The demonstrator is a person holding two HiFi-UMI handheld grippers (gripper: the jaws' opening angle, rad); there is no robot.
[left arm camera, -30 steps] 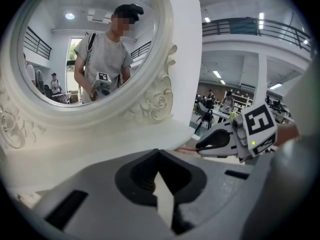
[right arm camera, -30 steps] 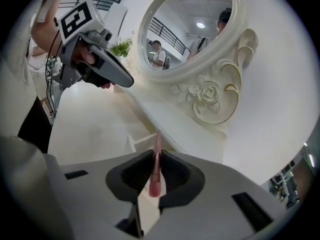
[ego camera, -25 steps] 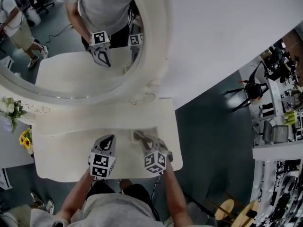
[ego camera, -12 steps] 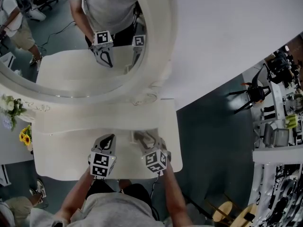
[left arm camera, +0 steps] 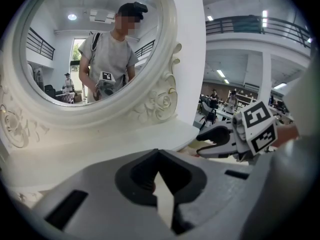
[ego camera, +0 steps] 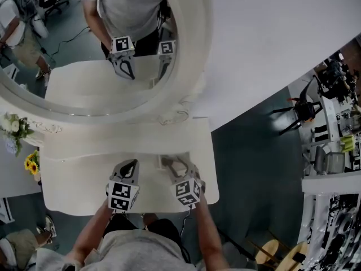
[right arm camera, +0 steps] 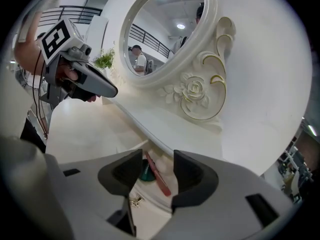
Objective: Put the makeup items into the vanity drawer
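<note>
Fingers of the grey right gripper [right arm camera: 152,165] are seen spread wide, having just been opening; nothing is pinched between them. Framed in the gap, a slim red makeup stick [right arm camera: 158,176] and a small teal round item [right arm camera: 144,173] are seen lying in the open white vanity drawer [right arm camera: 155,196], touching or just beside each other. The grey left gripper [left arm camera: 159,160] is held with tips pressed together, empty, over the white vanity tabletop [ego camera: 79,193], beside the right one. The step is judged as release into the drawer, likely done. For a clean finish, the jaws should be kept wide and drawn back along their own line, so the red stick is not snagged or dragged out. The drawer front should be cleared before any push. A small gold fitting [right arm camera: 134,201] at the drawer edge is noted; what it is cannot be told.
</note>
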